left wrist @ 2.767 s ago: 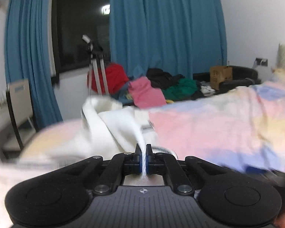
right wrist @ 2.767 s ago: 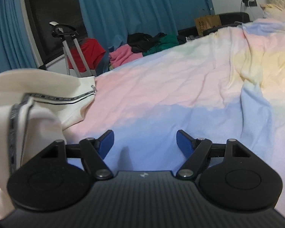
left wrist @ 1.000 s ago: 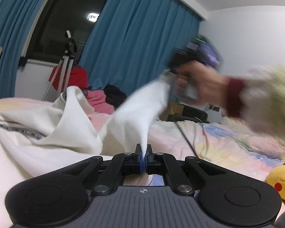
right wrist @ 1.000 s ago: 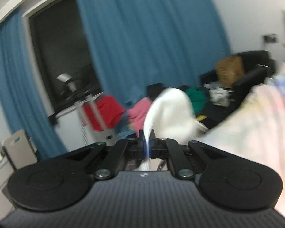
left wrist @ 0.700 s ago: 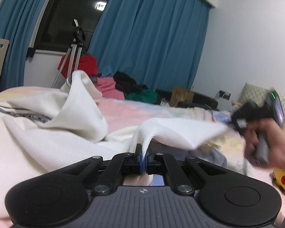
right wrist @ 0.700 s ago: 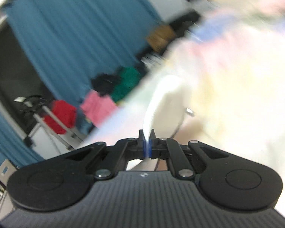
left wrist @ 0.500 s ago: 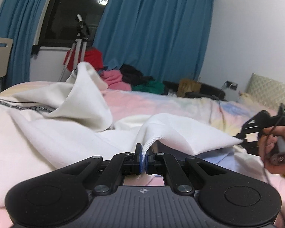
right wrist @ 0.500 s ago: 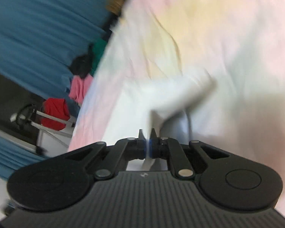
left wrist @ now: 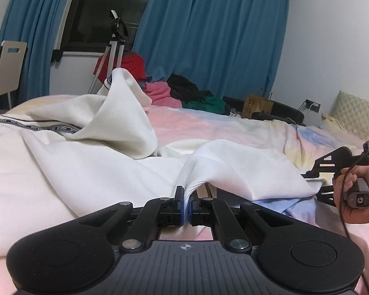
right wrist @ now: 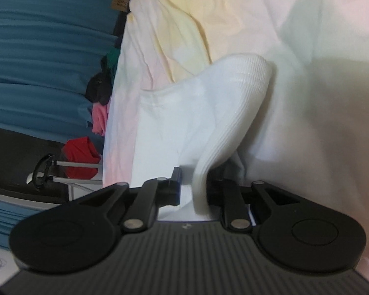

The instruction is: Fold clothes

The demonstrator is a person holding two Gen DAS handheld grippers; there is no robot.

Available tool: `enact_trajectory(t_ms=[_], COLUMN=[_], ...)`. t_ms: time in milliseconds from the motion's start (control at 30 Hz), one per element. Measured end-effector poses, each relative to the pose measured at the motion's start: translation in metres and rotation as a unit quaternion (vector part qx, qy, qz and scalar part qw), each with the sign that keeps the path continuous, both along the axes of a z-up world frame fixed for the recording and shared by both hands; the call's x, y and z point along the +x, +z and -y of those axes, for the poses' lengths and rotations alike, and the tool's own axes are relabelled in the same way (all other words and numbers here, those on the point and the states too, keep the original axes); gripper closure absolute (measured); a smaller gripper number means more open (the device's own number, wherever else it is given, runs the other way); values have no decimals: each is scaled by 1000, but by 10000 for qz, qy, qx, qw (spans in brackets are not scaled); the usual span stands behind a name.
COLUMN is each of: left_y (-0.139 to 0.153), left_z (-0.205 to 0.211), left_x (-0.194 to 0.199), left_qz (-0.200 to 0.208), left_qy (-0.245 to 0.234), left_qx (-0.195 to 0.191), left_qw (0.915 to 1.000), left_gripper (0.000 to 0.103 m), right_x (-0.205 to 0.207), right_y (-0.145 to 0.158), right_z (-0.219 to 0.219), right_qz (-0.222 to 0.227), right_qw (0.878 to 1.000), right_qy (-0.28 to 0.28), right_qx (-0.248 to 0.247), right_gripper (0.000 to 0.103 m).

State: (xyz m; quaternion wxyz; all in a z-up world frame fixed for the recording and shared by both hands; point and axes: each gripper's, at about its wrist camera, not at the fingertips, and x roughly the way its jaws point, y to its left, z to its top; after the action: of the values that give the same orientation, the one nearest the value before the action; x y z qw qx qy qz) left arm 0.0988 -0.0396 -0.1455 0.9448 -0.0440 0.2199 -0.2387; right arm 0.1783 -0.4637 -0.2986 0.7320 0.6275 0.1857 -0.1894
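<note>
A white garment (left wrist: 86, 167) with a dark patterned trim lies crumpled over the pastel bed cover (left wrist: 209, 127). My left gripper (left wrist: 187, 204) is shut on a bunched fold of it, low over the bed. At the right of the left wrist view a hand (left wrist: 356, 196) holds my right gripper (left wrist: 317, 184) at the end of a stretched-out flap. In the right wrist view, which is rolled sideways, the ribbed white cuff (right wrist: 233, 110) rises from between the fingers of the right gripper (right wrist: 194, 189). Its jaws stand a narrow gap apart, filled by the cloth.
A heap of pink, black and green clothes (left wrist: 184, 93) lies beyond the bed, below blue curtains (left wrist: 209, 36). A tripod (left wrist: 115, 49) and a chair (left wrist: 7, 68) stand at the left. A paper bag (left wrist: 255, 103) and a quilted headboard (left wrist: 356, 113) are at the right.
The right gripper swung down from head height to the bed on the right, rolling over and pulling the cuff out flat. Its jaws now sit slightly wider. The left gripper barely moved.
</note>
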Motion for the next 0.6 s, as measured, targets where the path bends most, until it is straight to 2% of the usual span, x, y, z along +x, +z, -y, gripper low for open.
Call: enact_trajectory(t_ms=[33, 167, 267, 400, 500, 600], left_y=[1, 11, 17, 13, 6, 3], left_z=[0, 2, 2, 16, 30, 38], left_x=[-1, -6, -9, -11, -16, -21], left_qz=[9, 48, 2, -28, -16, -8], left_qy=[12, 6, -71, -398, -586, -694], left_qx=[-41, -298, -429, -104, 220, 436], left_qw=[10000, 9995, 9991, 9991, 9980, 9966], left_gripper=[100, 98, 95, 91, 88, 85], right_x=[-4, -24, -33, -40, -32, -20], right_y=[5, 30, 48, 39, 25, 24], right_z=[2, 11, 18, 45, 61, 62], right_qz=[15, 208, 126, -164, -574, -727], right_qw=[9998, 9948, 9840, 9790, 9746, 9652], right_qy=[-95, -496, -766, -1107, -1089, -888], right_qx=[-156, -869, -1602, -1703, -1869, -2351], right_gripper=[97, 97, 97, 97, 97, 97])
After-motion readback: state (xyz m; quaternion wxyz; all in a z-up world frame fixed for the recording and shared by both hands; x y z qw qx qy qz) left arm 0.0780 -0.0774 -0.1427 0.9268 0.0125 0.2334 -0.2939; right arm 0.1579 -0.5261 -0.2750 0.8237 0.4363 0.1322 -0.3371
